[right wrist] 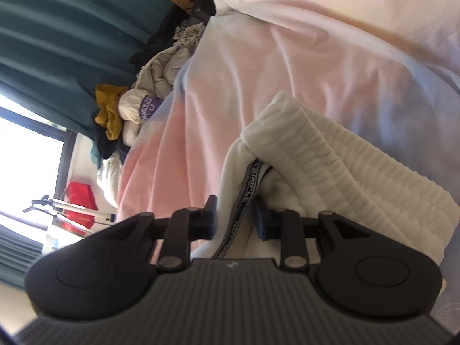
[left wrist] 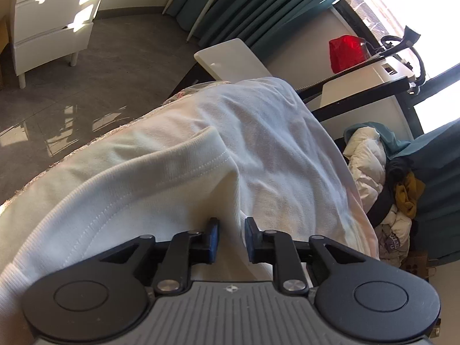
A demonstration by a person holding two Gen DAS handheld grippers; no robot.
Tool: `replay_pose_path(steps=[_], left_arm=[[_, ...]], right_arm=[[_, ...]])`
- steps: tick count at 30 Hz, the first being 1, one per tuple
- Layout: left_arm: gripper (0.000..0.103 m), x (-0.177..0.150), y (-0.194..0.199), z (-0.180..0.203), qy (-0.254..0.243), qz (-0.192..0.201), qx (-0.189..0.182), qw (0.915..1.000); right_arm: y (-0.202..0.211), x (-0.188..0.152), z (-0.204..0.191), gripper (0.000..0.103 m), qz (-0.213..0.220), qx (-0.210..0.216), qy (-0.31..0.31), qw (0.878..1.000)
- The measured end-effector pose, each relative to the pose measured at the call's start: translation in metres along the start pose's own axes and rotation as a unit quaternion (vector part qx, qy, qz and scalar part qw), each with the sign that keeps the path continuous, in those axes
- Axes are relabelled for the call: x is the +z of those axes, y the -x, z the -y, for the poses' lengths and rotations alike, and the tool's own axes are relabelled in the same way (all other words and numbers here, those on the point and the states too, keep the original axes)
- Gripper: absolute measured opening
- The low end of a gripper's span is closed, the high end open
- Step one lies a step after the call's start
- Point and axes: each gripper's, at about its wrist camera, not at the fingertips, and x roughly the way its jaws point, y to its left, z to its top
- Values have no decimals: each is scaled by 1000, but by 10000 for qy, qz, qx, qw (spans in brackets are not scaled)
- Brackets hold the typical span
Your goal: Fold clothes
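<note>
My left gripper [left wrist: 231, 234] stood with its jaws parted, a fold of the white garment [left wrist: 178, 178] rising loosely between the blue pads [left wrist: 214, 237], not pinched. My right gripper [right wrist: 234, 215] was likewise released around the garment's ribbed neckband [right wrist: 330, 158], where one black tape [right wrist: 244, 192] read "SIMPLE"; the rest was too blurred to read. The garment lay spread on the pink-and-white bed cover [right wrist: 316, 57]. Farther off, a heap of clothes [left wrist: 382, 178] held one purple-lettered piece I could not read, one red bag [left wrist: 346, 53], and teal curtains [left wrist: 258, 5].
</note>
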Motion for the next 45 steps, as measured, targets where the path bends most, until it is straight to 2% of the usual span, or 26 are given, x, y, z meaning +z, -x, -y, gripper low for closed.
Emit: replay_pose_path(steps=[3, 4, 6, 10, 13, 16, 20, 23, 25, 28, 29, 31, 32, 33, 34, 35, 36, 38, 40, 45], left_arm=[[65, -10, 41, -7, -289, 161, -334, 9989], [68, -16, 60, -11, -370, 229, -460, 9980], [77, -30, 94, -20, -444, 341, -690, 9960], [80, -69, 151, -50, -337, 249, -757, 9963], [81, -98, 178, -81, 75, 92, -847, 9963], [81, -120, 178, -118, 793, -99, -685, 9944], [78, -129, 152, -138, 1171, -281, -693, 9903], [77, -123, 128, -135, 1127, -227, -833, 9899], [73, -118, 105, -126, 1045, -168, -801, 9911], [68, -111, 72, -109, 867, -23, -690, 9938], [66, -109, 64, -103, 824, 32, -580, 9949], [53, -104, 53, -92, 786, 138, -372, 9961], [43, -102, 49, -89, 792, 188, -292, 9963], [28, -100, 48, -87, 774, 241, -228, 9964], [24, -98, 47, -86, 764, 253, -232, 9965], [19, -96, 47, -86, 757, 258, -247, 9965], [16, -95, 51, -85, 735, 277, -290, 9965], [14, -95, 66, -81, 641, 422, -451, 9960], [14, -96, 84, -77, 587, 522, -622, 9950], [13, -109, 133, -86, 579, 388, -803, 9943]], right_arm=[[32, 0, -5, 54, 154, 438, 259, 9986], [46, -1, -6, 57, 287, 543, 357, 9975], [73, -6, -4, 79, 582, 636, 505, 9950], [119, -25, 16, 86, 946, 578, 500, 9926], [133, -47, 44, 87, 798, 418, 259, 9956], [134, -70, 71, 87, 585, 184, -50, 9981], [114, -91, 99, 87, 244, 136, -584, 9979], [94, -97, 104, 86, 239, 383, -624, 9970], [80, -95, 99, 84, 406, 487, -449, 9970], [59, -92, 92, 84, 637, 162, -266, 9975], [53, -91, 90, 84, 714, 53, -205, 9972], [40, -88, 86, 72, 867, -161, -88, 9961], [38, -86, 86, 65, 935, -217, -129, 9953], [37, -83, 86, 54, 1002, -271, -175, 9944], [39, -80, 87, 47, 1063, -284, -275, 9935], [41, -77, 86, 34, 1107, -283, -284, 9930], [46, -76, 83, 26, 1160, -252, -232, 9927], [60, -72, 74, 21, 1250, -119, 2, 9921], [78, -69, 65, 20, 1306, 34, 139, 9913], [130, -63, 67, 19, 1435, 276, 97, 9892]])
